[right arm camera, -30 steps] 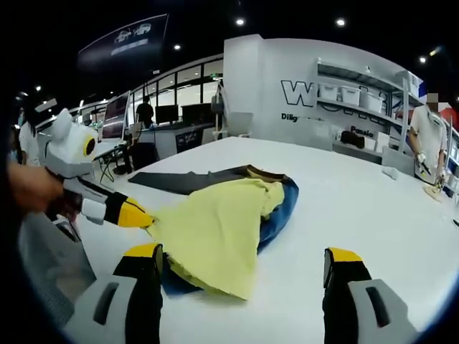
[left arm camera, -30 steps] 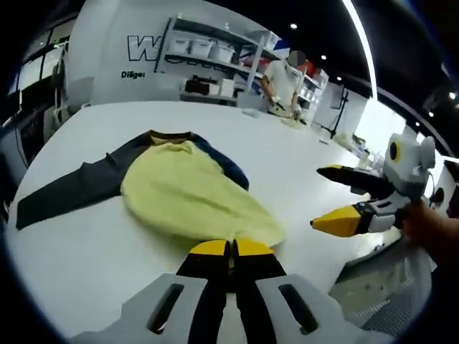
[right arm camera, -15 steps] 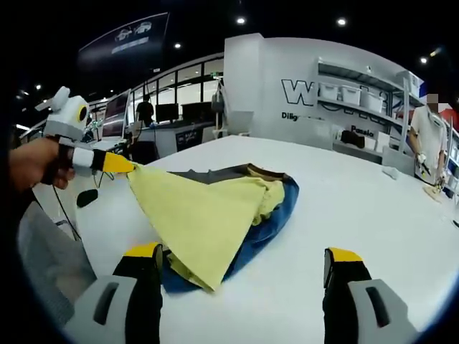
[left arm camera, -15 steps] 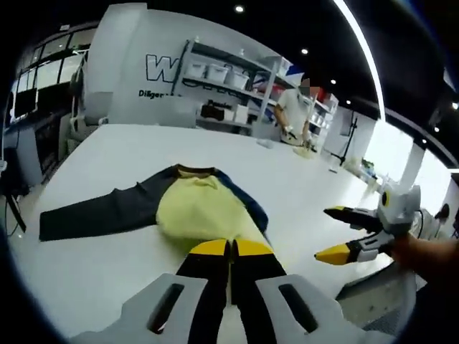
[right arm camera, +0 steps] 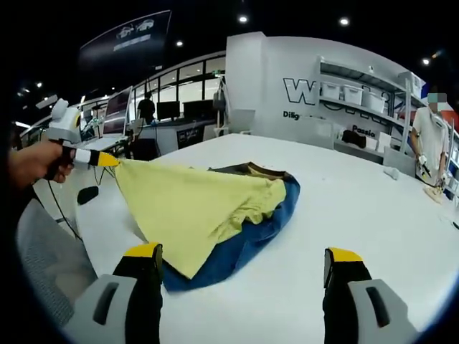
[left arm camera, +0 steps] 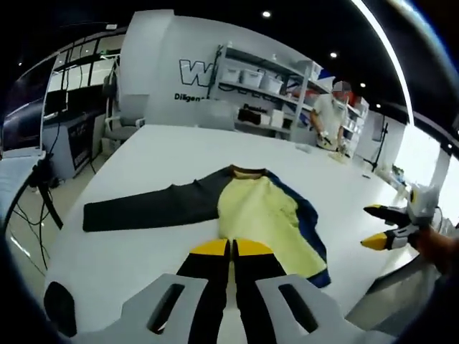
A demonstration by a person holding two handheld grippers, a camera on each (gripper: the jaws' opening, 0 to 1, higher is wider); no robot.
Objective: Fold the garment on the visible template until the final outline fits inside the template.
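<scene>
Left claw (right arm camera: 107, 159), jaws closed on the garment's (right arm camera: 215, 215) yellow hem, lifts it off the white surface (right arm camera: 344, 208), prob. to spread it. Right claw (right arm camera: 244, 269), open w/ nothing held, waits just beside garment.

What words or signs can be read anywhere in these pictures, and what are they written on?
"W": big outlined letter on the white wall, the rest hidden behind the shelves.
"Dil...": small dark line beneath it, cut off by the shelves.
Dark overhead sign: too blurred to read.
Garment: no lettering seen.
</scene>
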